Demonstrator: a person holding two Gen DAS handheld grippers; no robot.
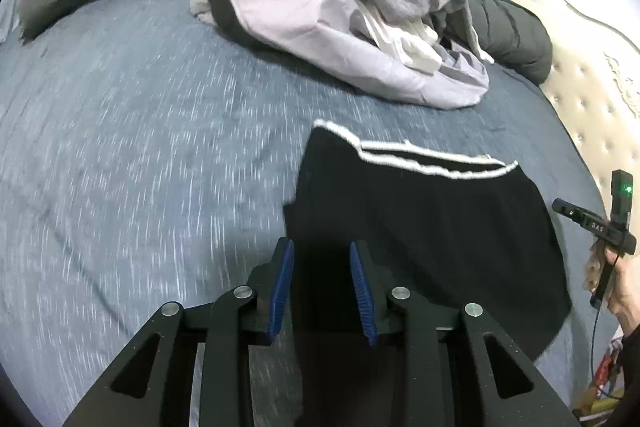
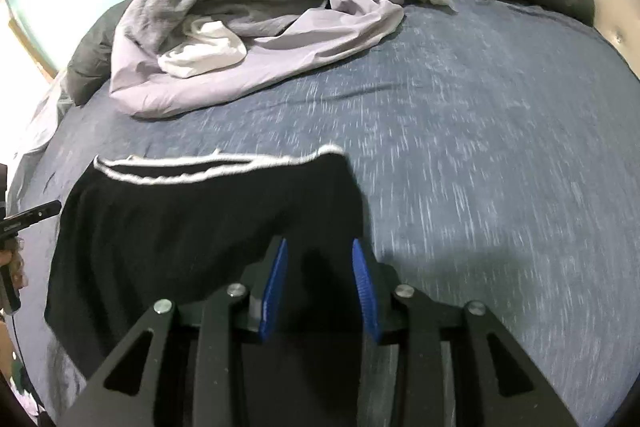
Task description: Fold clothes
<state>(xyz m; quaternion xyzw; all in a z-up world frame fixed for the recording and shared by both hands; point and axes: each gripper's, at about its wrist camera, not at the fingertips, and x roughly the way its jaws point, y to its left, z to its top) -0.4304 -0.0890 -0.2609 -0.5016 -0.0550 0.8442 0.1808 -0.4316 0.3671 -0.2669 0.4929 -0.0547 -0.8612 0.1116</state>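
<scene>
Claws both stand spread and empty: your left claw (image 1: 322, 283) over the left edge of the black knit garment with white-striped band (image 1: 420, 227), your right claw (image 2: 320, 283) over its right edge. It lies flat on the blue-grey bed (image 1: 140, 147), band farthest from you.

The black garment (image 1: 420, 227) is matt knit cloth with white ribbed trim. The bed (image 1: 140, 147) wears soft, heathered blue-grey fabric. In the pile (image 1: 320, 7), lilac cloth looks smooth, grey cloth crinkled. The headboard (image 1: 592, 115) is tufted and faintly glossy. Each hand-held gripper (image 1: 322, 287) (image 2: 320, 287) is matt black plastic with ridged blue pads (image 1: 282, 291) and bright metal pins.
</scene>
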